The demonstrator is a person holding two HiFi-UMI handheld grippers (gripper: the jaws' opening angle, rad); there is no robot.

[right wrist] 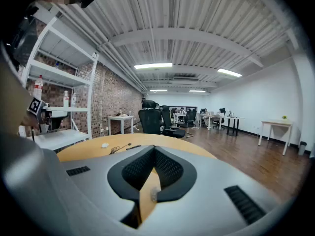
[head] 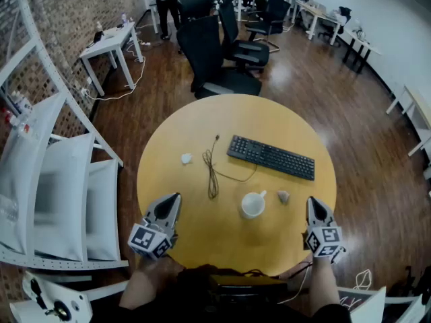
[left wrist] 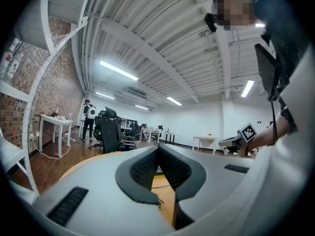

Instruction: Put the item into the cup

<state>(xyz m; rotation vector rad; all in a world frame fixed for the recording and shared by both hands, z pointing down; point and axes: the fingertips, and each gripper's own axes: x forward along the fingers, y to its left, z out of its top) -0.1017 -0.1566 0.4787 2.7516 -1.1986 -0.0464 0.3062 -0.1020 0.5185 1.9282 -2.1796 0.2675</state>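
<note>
A white cup stands on the round yellow table, its handle toward the far right. Just right of it lies a small grey item. A small white crumpled item lies farther off at the left, and also shows as a white item in the right gripper view. My left gripper hovers over the near left edge, jaws shut with nothing in them. Over the near right edge is my right gripper, right of the grey item, also shut and empty.
A black keyboard lies across the far right of the table and a dark cable is coiled in the middle. Black office chairs stand beyond the table. White shelving stands at the left.
</note>
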